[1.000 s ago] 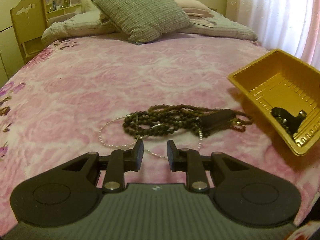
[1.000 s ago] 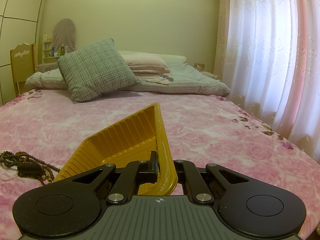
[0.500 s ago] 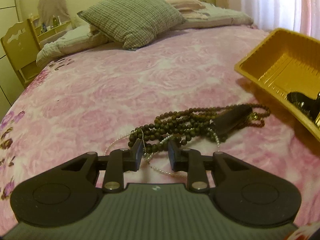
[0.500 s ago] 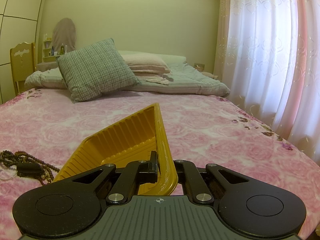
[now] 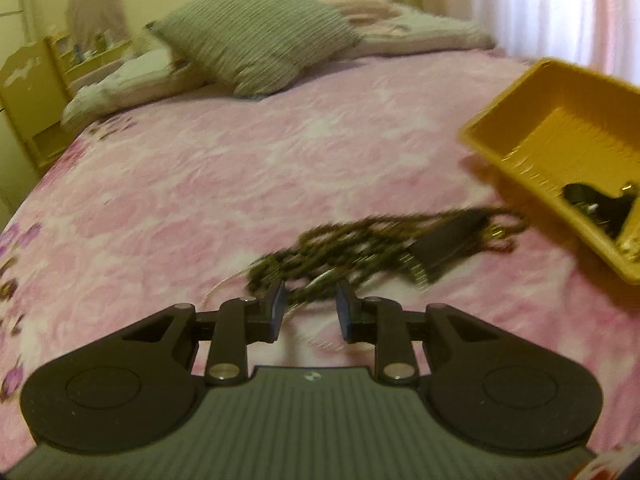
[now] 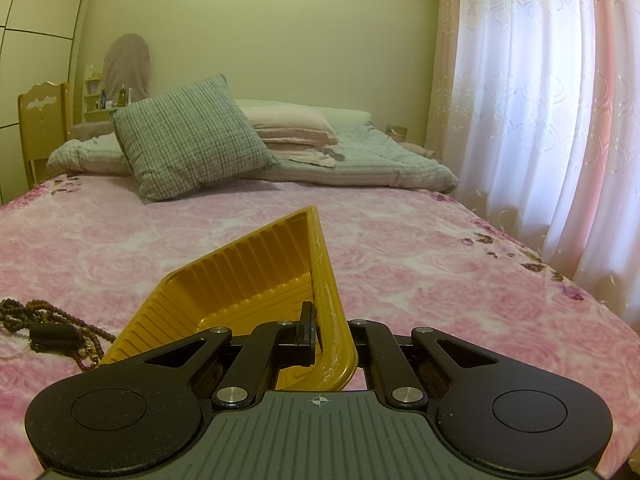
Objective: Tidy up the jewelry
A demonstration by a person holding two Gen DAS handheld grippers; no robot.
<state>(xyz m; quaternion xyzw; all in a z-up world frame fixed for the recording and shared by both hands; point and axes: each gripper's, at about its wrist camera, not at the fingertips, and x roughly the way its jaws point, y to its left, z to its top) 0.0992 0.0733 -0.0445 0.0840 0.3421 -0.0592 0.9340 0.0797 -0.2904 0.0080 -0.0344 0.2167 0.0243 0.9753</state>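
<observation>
Tangle of beads (image 5: 360, 248) on the pink bed (image 5: 248, 184), just beside the yellow tray (image 5: 516, 168).

Dark brown round beads, strung in several looped strands and heaped together; a flat dark tag or clasp piece (image 5: 452, 236) lying across the heap on the side nearest the tray; a thin pale string of tiny pearls (image 6: 16, 354) trailing out on the side away from the tray. Blurred in the left view, sharper at the edge of the right view (image 6: 48, 328). Left claw (image 5: 310, 312) spread a little, hanging over the near end of the heap, nothing pinched. Right claw (image 6: 328, 332) pressed together on the tray's rim (image 6: 332, 320), tray tipped up off the bed. Something small and dark (image 5: 600, 208) lying inside the tray, too blurred to tell.
</observation>
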